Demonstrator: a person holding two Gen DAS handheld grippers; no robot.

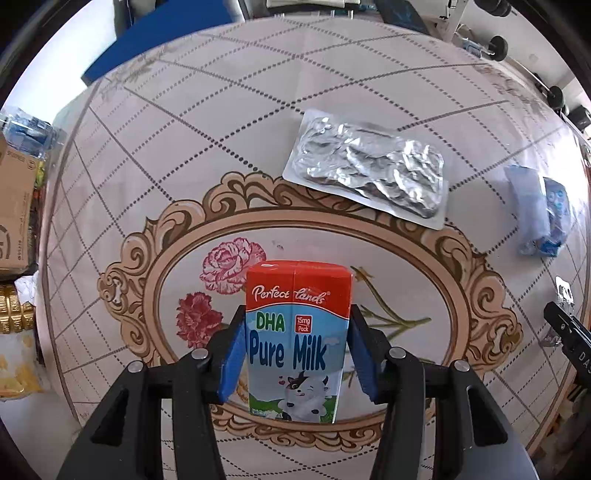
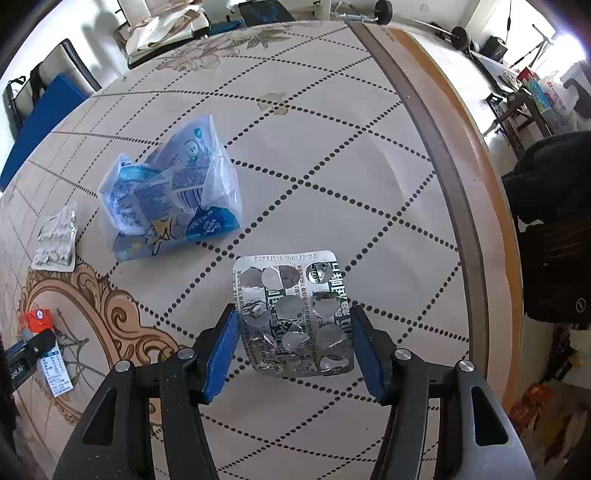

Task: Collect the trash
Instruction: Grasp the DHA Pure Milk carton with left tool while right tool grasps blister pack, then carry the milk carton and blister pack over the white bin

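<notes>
Collecting trash, early stage. We see the left tool [image 1: 297,354] pinching the milk carton [image 1: 297,339], its blue pads pressed on the carton's two sides; the carton appears to rest on the bench [image 1: 155,155], over the flower medallion printed on its cloth. The right tool [image 2: 291,349] straddles a used blister pack [image 2: 293,314] lying flat on the bench; its pads stand at the pack's two long edges, the left one touching or nearly so, and we cannot tell whether they already press.

Nothing yet looks collected, in our judgement: both pieces are at bench level and no bin shows in either view. Left to gather are a second, crumpled foil blister pack [image 1: 369,168], beyond the carton, and a blue-and-white plastic wrapper [image 2: 173,192], between the two blister packs.

The bench carries a pale cloth with a dotted diamond grid and an ornate beige frame. Around it we note a cardboard box [image 1: 14,192] at the left, a blue panel [image 2: 44,110], a dark garment [image 2: 554,229] beyond the bench's wooden edge, and a barbell [image 2: 424,26] on the far floor.
</notes>
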